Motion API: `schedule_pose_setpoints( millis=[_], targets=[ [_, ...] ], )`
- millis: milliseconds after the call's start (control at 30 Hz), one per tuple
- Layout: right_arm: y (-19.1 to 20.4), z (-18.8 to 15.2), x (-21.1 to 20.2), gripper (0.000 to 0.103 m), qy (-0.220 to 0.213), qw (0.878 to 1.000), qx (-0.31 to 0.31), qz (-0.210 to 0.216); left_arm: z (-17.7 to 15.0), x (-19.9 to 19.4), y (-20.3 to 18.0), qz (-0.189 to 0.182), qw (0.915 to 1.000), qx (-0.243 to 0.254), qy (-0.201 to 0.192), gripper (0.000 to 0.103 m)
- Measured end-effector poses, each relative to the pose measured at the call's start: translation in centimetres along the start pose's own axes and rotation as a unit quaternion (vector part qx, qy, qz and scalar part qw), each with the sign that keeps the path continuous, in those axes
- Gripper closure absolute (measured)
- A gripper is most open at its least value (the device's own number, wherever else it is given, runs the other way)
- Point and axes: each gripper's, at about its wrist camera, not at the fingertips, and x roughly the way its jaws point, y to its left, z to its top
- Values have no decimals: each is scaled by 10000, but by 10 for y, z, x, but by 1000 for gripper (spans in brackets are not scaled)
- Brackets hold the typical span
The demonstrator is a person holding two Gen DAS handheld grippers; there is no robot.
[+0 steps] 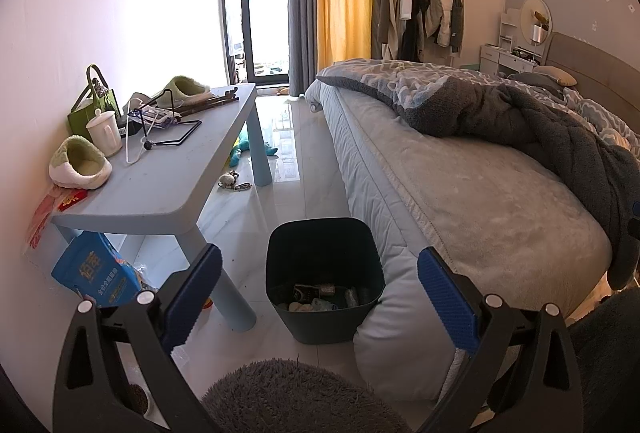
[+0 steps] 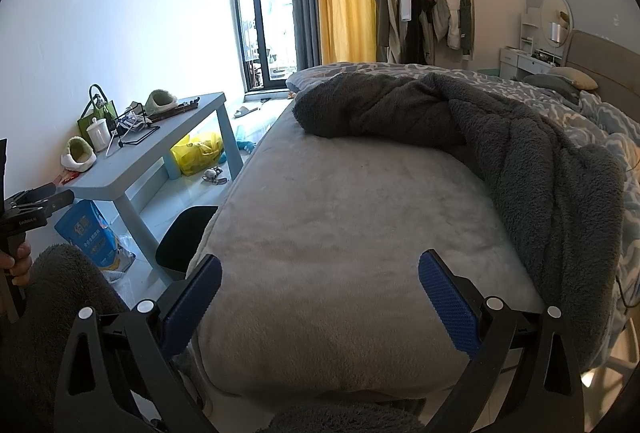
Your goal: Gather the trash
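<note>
I am holding my left gripper [image 1: 320,297] wide and empty above the dark trash bin [image 1: 325,273], and my right gripper [image 2: 320,297] is hovering equally wide over the bed [image 2: 340,213]. The bin is standing upright against the bed's side, mouth up, with scraps inside. I judge a good next pick needs a steady approach to loose litter under the blue table [image 1: 168,189] beside the bin, perhaps the yellow plastic bag [image 2: 198,151].

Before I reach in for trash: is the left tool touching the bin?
Apart. The left wrist view shows the open left tool short of the black bin, with bare floor between.

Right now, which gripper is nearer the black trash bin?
Left. The left gripper is open just above the black trash bin beside the bed; the right gripper is open over the mattress, bin off to its left.
</note>
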Motion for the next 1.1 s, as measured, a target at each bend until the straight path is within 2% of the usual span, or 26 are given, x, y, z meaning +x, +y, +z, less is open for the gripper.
schedule_pose_setpoints(
  millis=[1100],
  targets=[
    [-2,1,1,3,24,10000,-23,7,-3,0,1,7,10000,-73,60,3]
  ],
)
